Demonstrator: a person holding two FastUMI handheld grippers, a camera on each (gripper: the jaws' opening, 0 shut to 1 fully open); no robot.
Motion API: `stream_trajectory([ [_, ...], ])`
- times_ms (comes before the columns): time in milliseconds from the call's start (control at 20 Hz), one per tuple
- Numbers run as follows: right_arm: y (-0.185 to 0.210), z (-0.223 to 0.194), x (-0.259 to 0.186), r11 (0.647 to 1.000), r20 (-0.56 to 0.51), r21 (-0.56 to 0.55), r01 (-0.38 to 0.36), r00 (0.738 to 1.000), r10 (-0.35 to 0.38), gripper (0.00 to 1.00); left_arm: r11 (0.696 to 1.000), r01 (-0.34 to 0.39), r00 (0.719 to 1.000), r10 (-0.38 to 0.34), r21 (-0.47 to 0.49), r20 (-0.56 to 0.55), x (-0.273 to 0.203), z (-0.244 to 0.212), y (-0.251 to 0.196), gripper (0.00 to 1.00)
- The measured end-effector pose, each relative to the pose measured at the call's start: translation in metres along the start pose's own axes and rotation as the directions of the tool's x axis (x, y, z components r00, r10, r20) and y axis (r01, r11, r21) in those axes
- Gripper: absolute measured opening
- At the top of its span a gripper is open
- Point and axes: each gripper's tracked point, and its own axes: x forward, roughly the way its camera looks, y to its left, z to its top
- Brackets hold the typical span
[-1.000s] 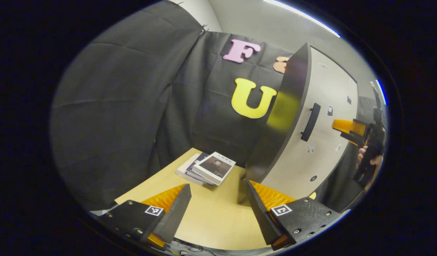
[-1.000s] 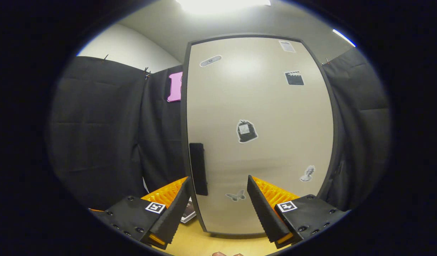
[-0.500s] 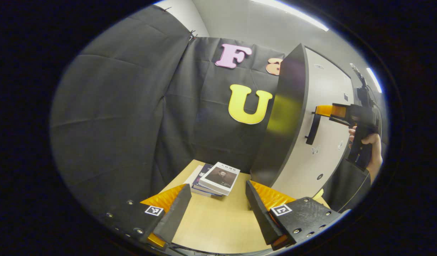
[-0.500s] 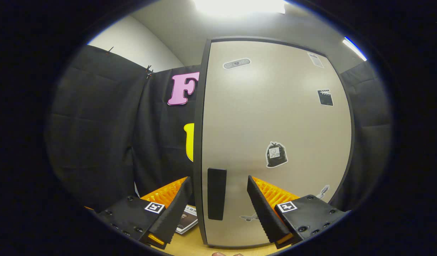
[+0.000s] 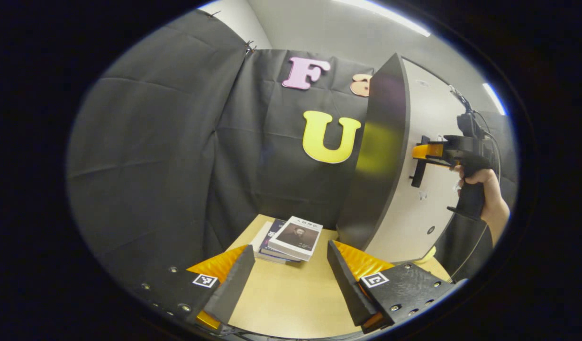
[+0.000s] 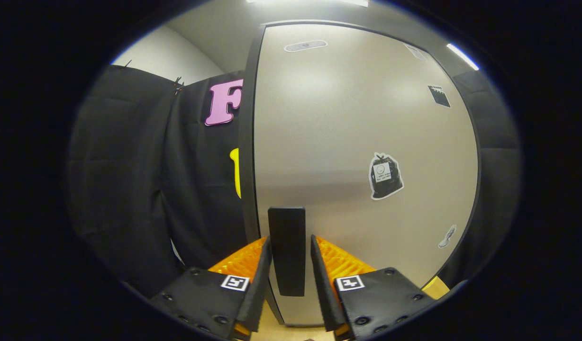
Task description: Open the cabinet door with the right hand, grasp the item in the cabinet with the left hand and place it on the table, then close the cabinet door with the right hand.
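The cabinet door (image 6: pixel 357 118) is pale with stickers and stands closed, so whatever is inside is hidden. Its dark upright handle (image 6: pixel 287 251) sits between the fingers of my right gripper (image 6: pixel 291 237). The left finger overlaps the handle's edge; a thin sliver of door shows beside the right finger. In the left gripper view a hand holds that right gripper (image 5: pixel 426 151) against the handle (image 5: pixel 418 170), beside the cabinet's dark side (image 5: pixel 381 156). My left gripper (image 5: pixel 289 246) hangs open over the table (image 5: pixel 291 293) with nothing between its fingers.
A small stack of books (image 5: pixel 293 234) lies on the wooden table just left of the cabinet's foot. Black cloth walls close off the back and left. A sleeve and forearm (image 5: pixel 466 237) reach in at the right.
My right gripper moved in and up onto the handle, and its fingers narrowed from wide open to just flanking it. The left gripper drifted slightly; the door stayed closed.
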Motion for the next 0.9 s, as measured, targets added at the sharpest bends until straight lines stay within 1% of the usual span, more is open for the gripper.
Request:
stream_trajectory([
  [50,-0.003,0.000,-0.001,1.000,-0.008,0.003,0.020,1.000,-0.020,0.39,1.000,-0.002,1.000,0.002,0.007,0.000,0.001,0.000,0.001,0.91],
  [100,-0.002,0.000,0.000,1.000,0.000,-0.005,0.018,1.000,-0.018,0.39,1.000,-0.001,1.000,0.001,0.014,0.002,0.001,0.000,0.001,0.91],
  [150,-0.002,0.000,0.000,1.000,0.000,-0.018,0.021,1.000,-0.021,0.35,1.000,0.000,1.000,0.000,0.020,0.002,0.001,0.000,0.001,0.91],
  [200,-0.002,0.000,0.000,1.000,0.013,-0.012,0.022,1.000,-0.021,0.35,1.000,-0.002,1.000,0.002,0.023,0.001,0.002,0.000,0.001,0.91],
  [250,-0.002,-0.002,0.000,1.000,0.013,0.017,0.016,1.000,-0.016,0.35,1.000,-0.006,1.000,0.006,0.021,-0.003,0.002,-0.001,0.002,0.93],
  [300,-0.001,-0.001,0.001,1.000,0.019,0.023,0.001,1.000,-0.002,0.31,1.000,-0.013,1.000,0.013,0.010,-0.004,0.002,-0.003,0.004,0.94],
  [350,-0.001,0.000,-0.003,1.000,0.020,0.005,-0.013,1.000,0.013,0.31,1.000,-0.016,1.000,0.016,-0.005,-0.006,0.002,-0.004,0.006,0.94],
  [400,-0.001,0.000,0.000,0.999,0.021,-0.026,-0.020,1.000,0.020,0.28,1.000,-0.015,1.000,0.015,-0.021,-0.010,0.003,-0.007,0.006,0.94],
  [450,0.000,0.000,-0.001,0.999,0.020,-0.049,-0.018,1.000,0.019,0.19,0.999,-0.017,1.000,0.017,-0.032,-0.013,0.002,-0.009,0.006,0.96],
  [500,-0.001,-0.003,0.000,0.997,0.005,-0.069,-0.020,1.000,0.020,0.19,0.999,-0.019,1.000,0.018,-0.039,-0.016,0.002,-0.011,0.008,0.94],
  [600,-0.001,-0.003,-0.001,0.997,0.001,-0.068,-0.030,1.000,0.030,0.13,0.999,-0.017,1.000,0.015,-0.046,-0.024,0.003,-0.016,0.007,0.94],
  [700,0.000,-0.003,-0.002,0.996,-0.009,-0.074,-0.043,0.999,0.043,0.13,0.999,-0.014,0.999,0.013,-0.048,-0.037,0.006,-0.021,0.007,0.93],
  [750,-0.001,-0.004,-0.004,0.995,-0.010,-0.094,-0.047,0.999,0.046,0.13,0.999,-0.011,0.999,0.009,-0.049,-0.041,0.008,-0.023,0.006,0.96],
  [800,-0.001,-0.003,-0.005,0.993,-0.006,-0.107,-0.050,0.999,0.049,0.13,0.999,-0.006,0.999,0.005,-0.049,-0.039,0.010,-0.024,0.004,0.92],
  [900,0.000,-0.003,-0.010,0.992,0.006,-0.108,-0.070,0.997,0.071,0.13,0.999,-0.022,0.999,0.020,-0.037,-0.039,0.011,-0.032,0.008,0.91],
])
